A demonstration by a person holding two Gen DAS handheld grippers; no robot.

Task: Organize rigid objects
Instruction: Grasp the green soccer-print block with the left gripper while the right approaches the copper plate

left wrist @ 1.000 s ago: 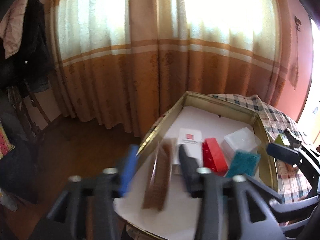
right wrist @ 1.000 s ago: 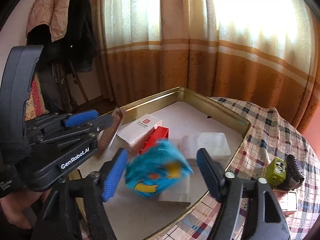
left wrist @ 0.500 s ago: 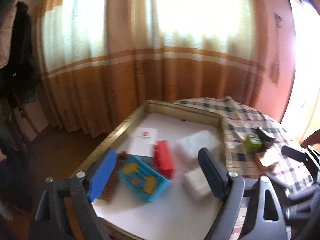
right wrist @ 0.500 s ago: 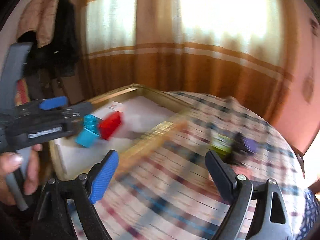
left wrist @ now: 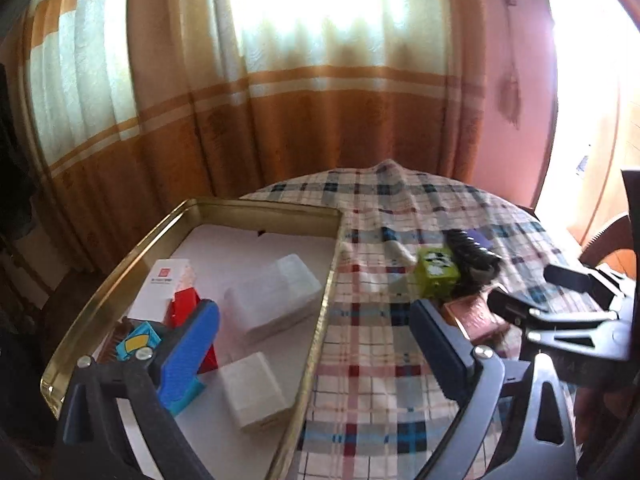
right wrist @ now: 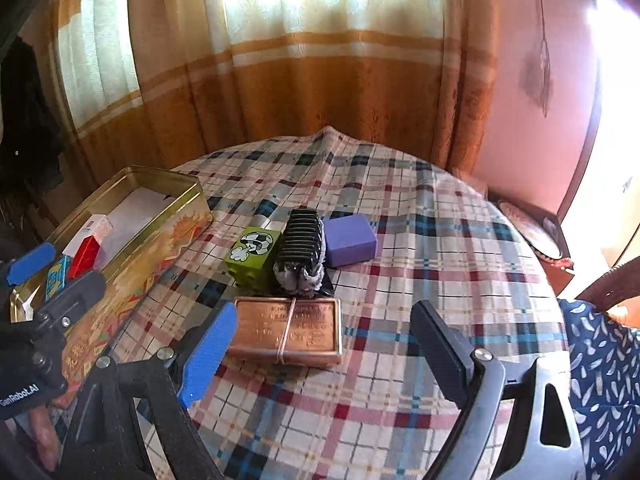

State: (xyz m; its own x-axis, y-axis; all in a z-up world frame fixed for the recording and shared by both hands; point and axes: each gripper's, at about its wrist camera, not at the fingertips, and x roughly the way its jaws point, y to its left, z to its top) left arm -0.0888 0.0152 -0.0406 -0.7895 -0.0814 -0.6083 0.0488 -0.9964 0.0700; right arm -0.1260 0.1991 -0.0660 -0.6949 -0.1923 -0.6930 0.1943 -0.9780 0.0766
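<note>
Right gripper (right wrist: pixel 320 344): jaws wide apart, nothing between the pads, hanging over the checked tablecloth (right wrist: pixel 400 240). They opened a little further early in the last second, then held. Directly ahead, nearest, lies a copper-coloured flat box (right wrist: pixel 288 330) bound with a thin band; its left end sits close beside the blue left finger (right wrist: pixel 208 354), not touching as far as can be told. Just beyond it: a green block with a mushroom print (right wrist: pixel 252 254), a black ribbed object (right wrist: pixel 300 246) standing against it on the right, and a purple block (right wrist: pixel 348 238) farther right, touching or nearly touching the black one. These crowd the far side of the copper box.

Left gripper (left wrist: pixel 316 344): jaws have just been opening and now stand wide, empty, straddling the right wall of the gold tin (left wrist: pixel 320 320). Inside the tin, near to far: a small white box (left wrist: pixel 252 392), a blue-and-yellow box (left wrist: pixel 136 342) partly hidden behind the blue finger, a red block (left wrist: pixel 182 306), a brown comb-like piece (left wrist: pixel 114 338) at the left wall, a clear plastic case (left wrist: pixel 276 294), a white carton with a red mark (left wrist: pixel 162 284). The tin's far half shows bare white lining.

Against one second back: the brown piece was between the left jaws then and now lies in the tin; the blue-and-yellow box was between the right jaws, also now in the tin. Both views have swung right, from the tin toward the loose items on the cloth.

Orange-and-cream curtain (right wrist: pixel 300 80) behind the table.
</note>
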